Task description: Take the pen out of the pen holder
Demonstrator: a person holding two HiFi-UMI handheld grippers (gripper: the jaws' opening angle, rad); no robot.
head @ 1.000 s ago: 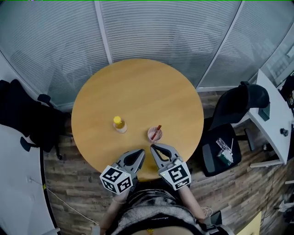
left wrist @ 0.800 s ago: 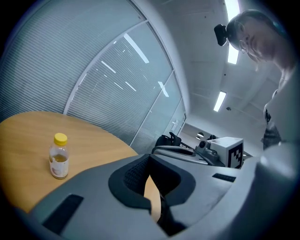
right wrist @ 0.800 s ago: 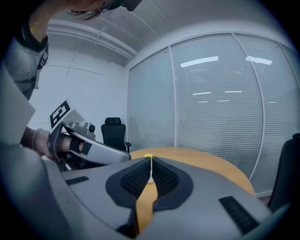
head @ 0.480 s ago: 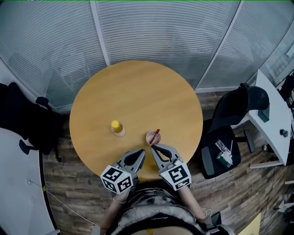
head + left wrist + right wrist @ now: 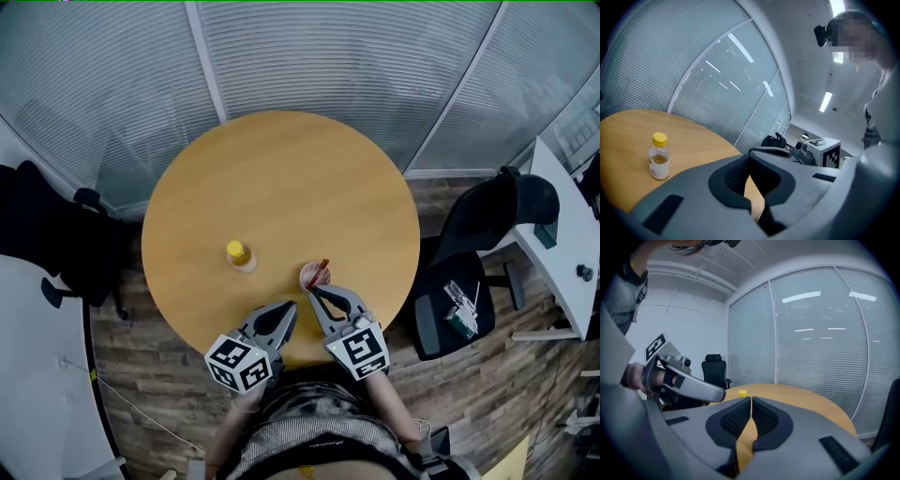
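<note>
A small pink pen holder [image 5: 313, 278] stands near the front edge of the round wooden table [image 5: 281, 187], with a red pen [image 5: 322, 269] leaning out of it to the right. My right gripper [image 5: 311, 291] is shut and empty, its tips just short of the holder. My left gripper [image 5: 292, 308] is beside it over the table's edge, also shut and empty. The left gripper view shows that gripper [image 5: 749, 153] with its tips together, and the right gripper view shows the right gripper [image 5: 751, 399] likewise. The holder is hidden in both gripper views.
A bottle with a yellow cap [image 5: 240, 255] stands left of the holder; its body shows as the bottle [image 5: 659, 157] and its top as the cap [image 5: 742, 393]. Black office chairs [image 5: 478, 234] and a white desk [image 5: 562, 234] are on the right. Blinds-covered glass walls curve behind the table.
Both grippers have edged forward over the table's front edge. The right gripper's tips have come closer to the pen holder. Jaws stayed shut.
</note>
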